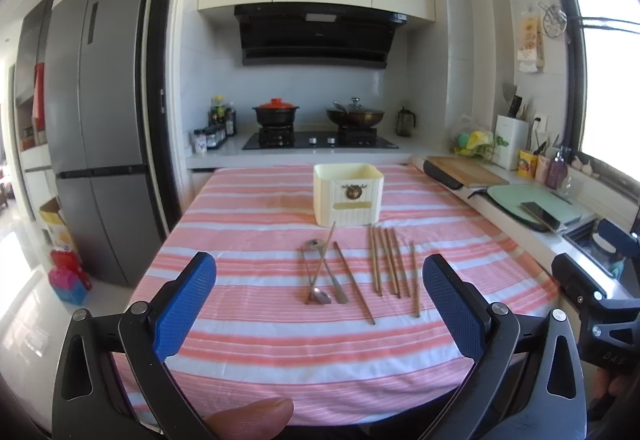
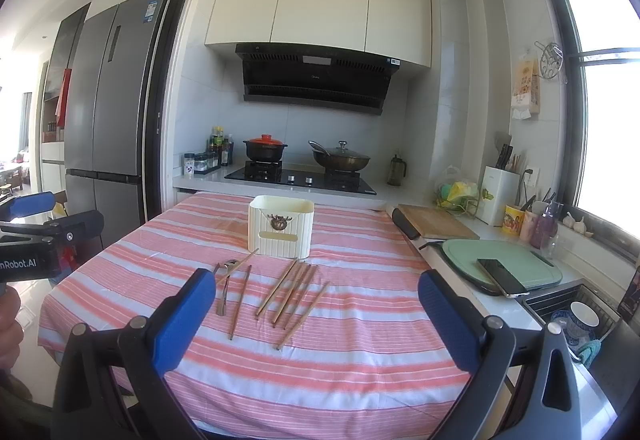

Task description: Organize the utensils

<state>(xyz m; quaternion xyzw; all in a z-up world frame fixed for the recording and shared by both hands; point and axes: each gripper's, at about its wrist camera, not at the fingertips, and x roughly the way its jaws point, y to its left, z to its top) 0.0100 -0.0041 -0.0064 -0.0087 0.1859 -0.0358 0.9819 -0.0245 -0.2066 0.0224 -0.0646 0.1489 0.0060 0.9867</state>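
A cream utensil holder [image 1: 347,194] [image 2: 281,231] stands upright on the pink striped tablecloth [image 1: 256,352] [image 2: 360,372]. In front of it lie several wooden chopsticks [image 1: 389,265] [image 2: 294,292] and metal spoons [image 1: 320,274] [image 2: 225,286], with loose chopsticks crossing the spoons. My left gripper [image 1: 319,272] is open and empty, held above the near part of the table. My right gripper [image 2: 317,290] is open and empty too, held to the right of the left one. The right gripper shows at the right edge of the left wrist view [image 1: 592,280].
A counter runs along the right with a wooden board [image 2: 436,222], a green board [image 2: 500,264] carrying a phone [image 2: 502,277], and a sink [image 2: 576,320]. A stove with pots [image 2: 304,160] stands behind the table. A fridge [image 1: 100,120] is at left.
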